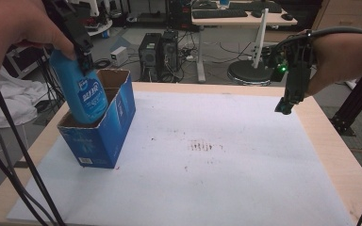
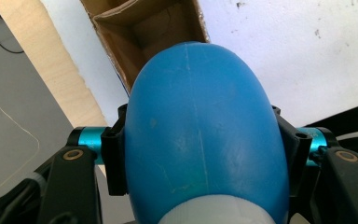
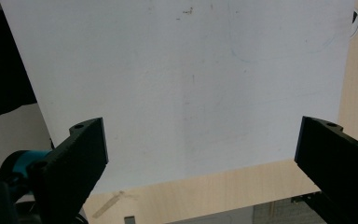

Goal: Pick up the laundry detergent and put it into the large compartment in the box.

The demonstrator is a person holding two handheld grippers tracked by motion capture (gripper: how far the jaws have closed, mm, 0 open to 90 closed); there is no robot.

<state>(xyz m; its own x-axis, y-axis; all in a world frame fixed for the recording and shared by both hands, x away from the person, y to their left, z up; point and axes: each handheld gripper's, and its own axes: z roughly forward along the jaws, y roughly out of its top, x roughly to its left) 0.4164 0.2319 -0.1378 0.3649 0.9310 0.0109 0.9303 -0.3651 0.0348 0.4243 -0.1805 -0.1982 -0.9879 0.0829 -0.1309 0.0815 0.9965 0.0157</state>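
A blue plastic bottle (image 1: pixel 84 92) with a white label stands partly inside an open blue cardboard box (image 1: pixel 104 126) at the table's left. My left gripper (image 1: pixel 82 52) is shut on the bottle's upper part, above the box. In the left gripper view the bottle (image 2: pixel 204 144) bulges between the two black jaws, with the box's open brown inside (image 2: pixel 144 32) beyond it. My right gripper (image 1: pixel 285 106) hangs open over the table's far right edge, jaws pointing down. In the right gripper view its jaws stand wide apart above the white sheet (image 3: pixel 191 84), holding nothing.
A white sheet (image 1: pixel 202 160) covers most of the wooden table (image 1: pixel 332 141), with dark smudges near its middle. Black cables (image 1: pixel 14 169) trail down at the left. Beyond the table stand computer towers (image 1: pixel 160 49) and a desk (image 1: pixel 235 19).
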